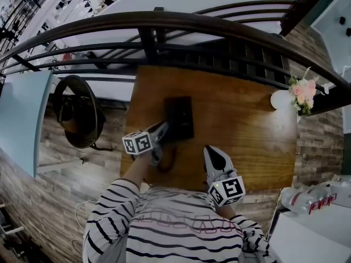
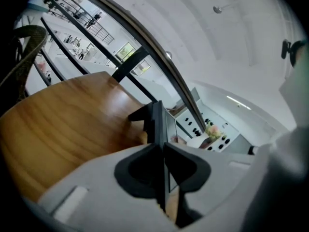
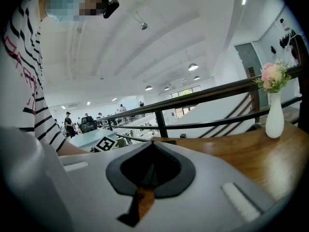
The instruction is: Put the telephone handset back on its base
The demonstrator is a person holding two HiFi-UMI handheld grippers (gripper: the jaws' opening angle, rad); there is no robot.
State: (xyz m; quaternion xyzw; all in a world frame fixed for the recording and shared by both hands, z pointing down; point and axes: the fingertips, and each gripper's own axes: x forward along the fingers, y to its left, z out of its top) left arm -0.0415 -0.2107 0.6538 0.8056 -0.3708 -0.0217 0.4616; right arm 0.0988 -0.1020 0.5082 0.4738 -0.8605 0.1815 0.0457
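A black telephone [image 1: 182,116] lies in the middle of the wooden table [image 1: 247,136]. Its dark cord [image 1: 167,162] curls toward the near edge. My left gripper [image 1: 162,129] reaches in at the phone's near left side. In the left gripper view the black handset [image 2: 157,122] runs edge-on out from between the jaws, and my left gripper [image 2: 161,148] is shut on it. I cannot tell whether the handset rests on the base. My right gripper [image 1: 211,149] hovers over the table's near edge, right of the phone. In its own view the right gripper [image 3: 152,146] has its jaws together, holding nothing.
A white vase of pink flowers [image 1: 299,95] [image 3: 274,105] stands at the table's far right corner. A dark curved railing [image 1: 164,23] runs behind the table. A wicker chair [image 1: 79,111] is to the left, and plastic bottles [image 1: 310,199] lie at the lower right.
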